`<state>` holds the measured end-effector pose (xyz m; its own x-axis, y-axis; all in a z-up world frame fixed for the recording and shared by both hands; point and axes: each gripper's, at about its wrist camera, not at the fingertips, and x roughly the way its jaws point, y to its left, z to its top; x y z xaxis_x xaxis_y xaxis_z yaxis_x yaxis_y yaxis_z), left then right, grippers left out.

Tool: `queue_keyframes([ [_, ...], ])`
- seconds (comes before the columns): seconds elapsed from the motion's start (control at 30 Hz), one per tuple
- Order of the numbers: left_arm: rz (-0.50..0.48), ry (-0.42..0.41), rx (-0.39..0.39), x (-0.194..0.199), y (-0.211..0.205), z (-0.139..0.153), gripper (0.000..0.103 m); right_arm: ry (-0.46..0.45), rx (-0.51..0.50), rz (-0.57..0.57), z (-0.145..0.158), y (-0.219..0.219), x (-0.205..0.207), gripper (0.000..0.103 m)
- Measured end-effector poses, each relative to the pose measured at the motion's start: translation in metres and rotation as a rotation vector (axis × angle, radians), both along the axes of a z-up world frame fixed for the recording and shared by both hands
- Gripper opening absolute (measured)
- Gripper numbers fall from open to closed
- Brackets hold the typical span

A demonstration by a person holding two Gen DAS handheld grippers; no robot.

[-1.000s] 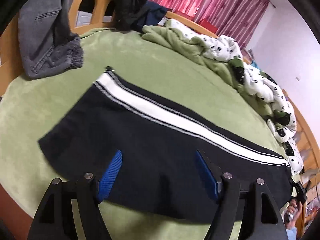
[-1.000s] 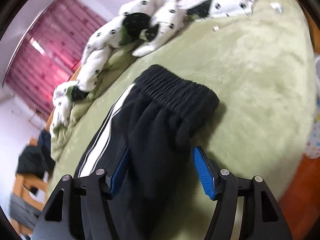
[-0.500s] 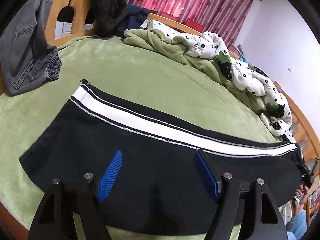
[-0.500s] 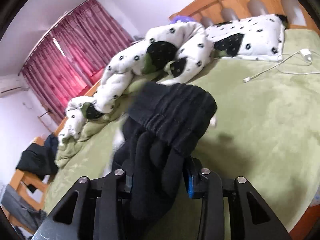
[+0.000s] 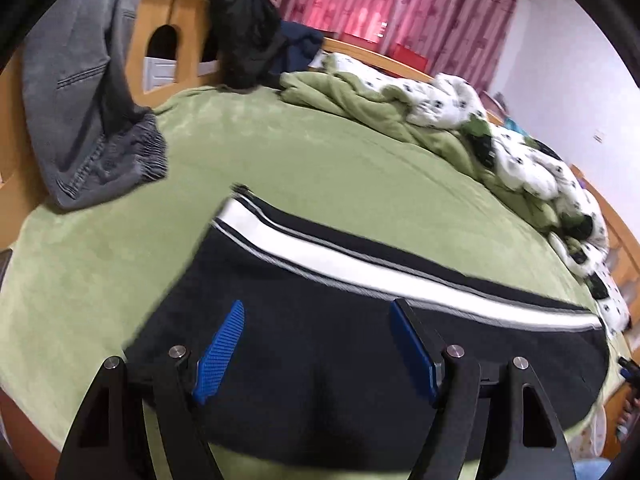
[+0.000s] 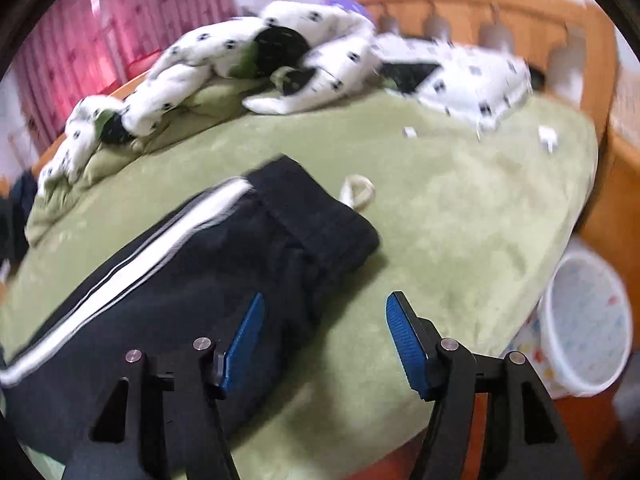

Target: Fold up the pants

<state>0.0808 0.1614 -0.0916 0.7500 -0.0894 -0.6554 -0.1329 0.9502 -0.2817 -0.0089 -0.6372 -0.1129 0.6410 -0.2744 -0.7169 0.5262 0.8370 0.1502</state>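
Left wrist: green bedspread [image 5: 340, 168], pink curtains [image 5: 400, 4].

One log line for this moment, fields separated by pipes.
left gripper open over pants | right gripper open, waistband released | pants flat on bed

One pair of black pants [image 5: 320, 320] with one white side stripe [image 5: 360, 264] lies at centre. One grey pair of jeans [image 5: 80, 92] hangs at ten o'clock. Two grippers show, each with two blue pads. One white basket [image 6: 584, 320] sits at four o'clock.
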Motion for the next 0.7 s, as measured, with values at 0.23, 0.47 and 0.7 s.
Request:
queue_keyframes([
  [0.23,0.057,0.053,0.039,0.080,0.041,-0.004,0.070,0.032,-0.106,0.226,0.019,0.102,0.059,0.063],
  [0.47,0.010,0.161,0.019,0.130,0.058,-0.024,0.064,0.038,-0.065,0.426,0.007,0.187,0.139,0.063],
  [0.7,-0.021,0.058,-0.024,0.117,0.066,-0.019,0.014,0.028,0.003,0.504,0.004,0.227,0.179,0.063],
])
